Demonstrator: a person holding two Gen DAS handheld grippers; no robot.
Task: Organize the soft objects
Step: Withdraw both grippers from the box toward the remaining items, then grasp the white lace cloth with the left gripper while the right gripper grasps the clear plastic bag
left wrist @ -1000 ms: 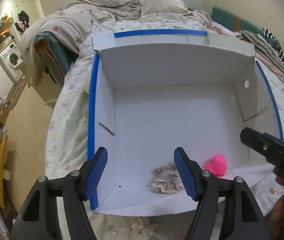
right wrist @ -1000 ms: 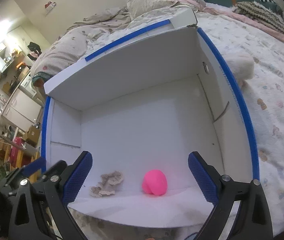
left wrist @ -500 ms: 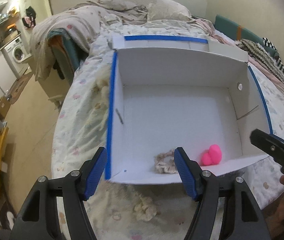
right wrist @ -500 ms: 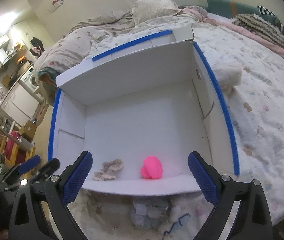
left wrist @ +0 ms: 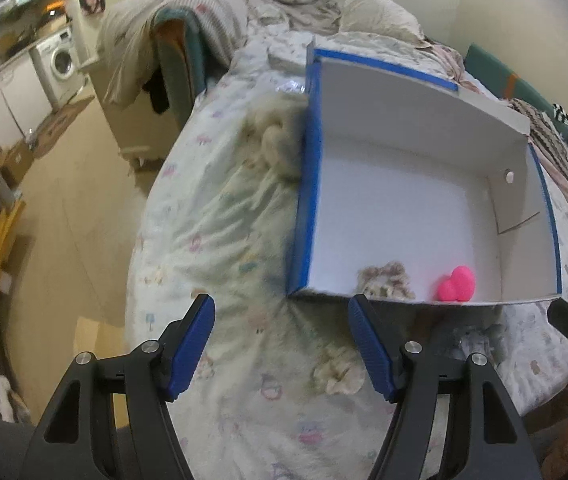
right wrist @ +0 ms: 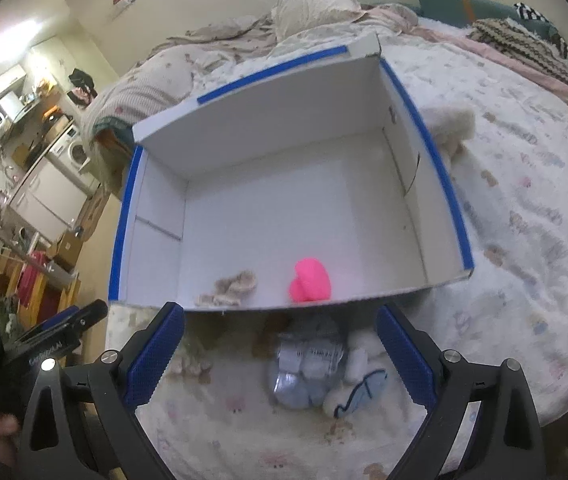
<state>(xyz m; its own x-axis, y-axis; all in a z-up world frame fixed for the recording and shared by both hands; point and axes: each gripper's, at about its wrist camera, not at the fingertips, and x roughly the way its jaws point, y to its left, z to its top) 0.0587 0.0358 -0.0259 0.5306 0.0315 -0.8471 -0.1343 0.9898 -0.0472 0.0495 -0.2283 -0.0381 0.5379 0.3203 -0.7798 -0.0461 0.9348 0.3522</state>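
Soft objects are split between the white box (right wrist: 296, 216), where a pink toy (right wrist: 310, 281) and beige scrunchie (right wrist: 230, 288) lie near its front wall, and the bedspread (right wrist: 524, 280), so both grippers (left wrist: 282, 344) (right wrist: 280, 356) hover empty, fingers apart.

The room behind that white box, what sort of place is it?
Most likely a small one-room flat. The white box sits on a bed with a printed bedspread and a pillow, while a washing machine and kitchen cabinets stand close by.
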